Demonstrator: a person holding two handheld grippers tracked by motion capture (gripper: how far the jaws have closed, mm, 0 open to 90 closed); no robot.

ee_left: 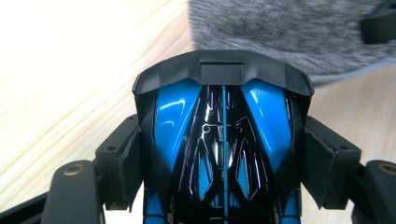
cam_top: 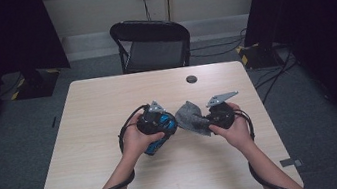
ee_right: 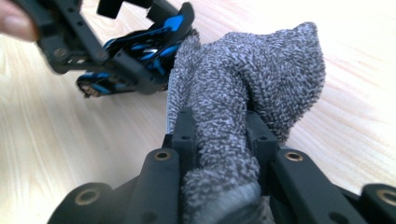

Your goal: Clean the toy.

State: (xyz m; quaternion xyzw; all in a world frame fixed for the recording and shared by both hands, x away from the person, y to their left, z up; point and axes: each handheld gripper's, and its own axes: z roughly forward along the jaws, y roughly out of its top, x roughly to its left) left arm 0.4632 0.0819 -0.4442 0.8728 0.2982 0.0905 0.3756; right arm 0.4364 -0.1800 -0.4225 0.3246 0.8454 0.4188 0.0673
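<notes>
The left claw (cam_top: 169, 122) is clamped on a blue and black toy car (ee_left: 224, 140) above the middle of the table (cam_top: 97, 105), its long axis running along the jaws, nose toward the grey cloth (ee_right: 243, 93) pinched in the right claw (cam_top: 206, 119).

The thing clamped in the left hand-held gripper (ee_left: 224, 154) is a toy car (ee_left: 224, 140), glossy bright blue with black panels and a thin blue centre stripe. The cloth (ee_right: 243, 88) pinched in the right hand-held gripper (ee_right: 219, 126) is speckled grey, looped. Beneath both, the desk (cam_top: 97, 105) is pale wood-grain. Both grippers are matte black.
</notes>
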